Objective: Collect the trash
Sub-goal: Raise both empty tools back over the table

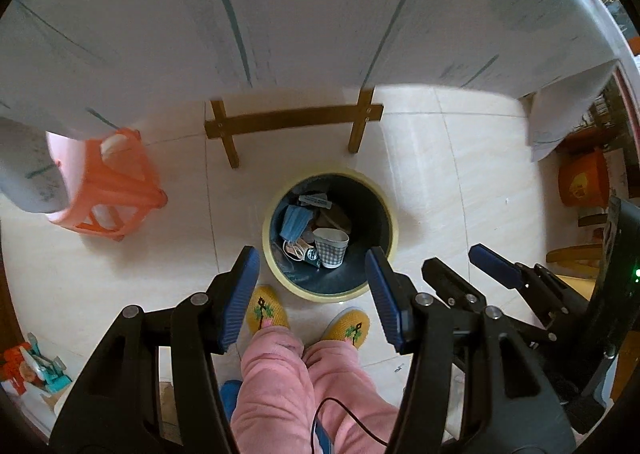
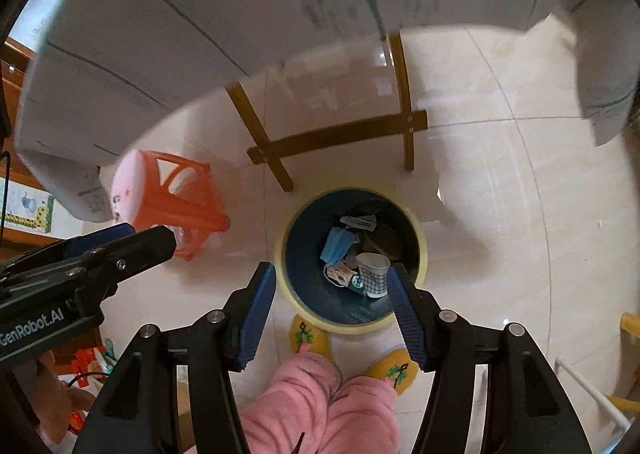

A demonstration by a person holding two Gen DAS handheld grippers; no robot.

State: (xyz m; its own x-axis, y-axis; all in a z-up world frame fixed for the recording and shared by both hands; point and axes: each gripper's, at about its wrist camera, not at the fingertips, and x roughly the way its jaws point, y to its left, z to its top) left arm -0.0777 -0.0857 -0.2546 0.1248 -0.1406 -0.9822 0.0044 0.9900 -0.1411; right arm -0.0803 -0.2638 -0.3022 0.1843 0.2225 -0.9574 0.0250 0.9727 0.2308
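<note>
A round bin with a pale yellow rim (image 1: 267,232) (image 2: 280,254) stands on the tiled floor. Inside lie a checked paper cup (image 1: 331,248) (image 2: 374,274), a blue face mask (image 1: 295,221) (image 2: 338,244) and other scraps. My left gripper (image 1: 312,258) hangs above the bin's near edge, open, with nothing between its blue pads. My right gripper (image 2: 331,270) is also open and empty over the bin. Each shows in the other's view: the right gripper (image 1: 454,260) at the right, the left gripper (image 2: 152,234) at the left.
A table under a white cloth (image 1: 280,14) overhangs the far side, its wooden crossbar (image 1: 292,120) just behind the bin. An orange plastic stool (image 1: 120,182) stands to the left. The person's yellow slippers (image 1: 267,308) and pink trousers are right before the bin.
</note>
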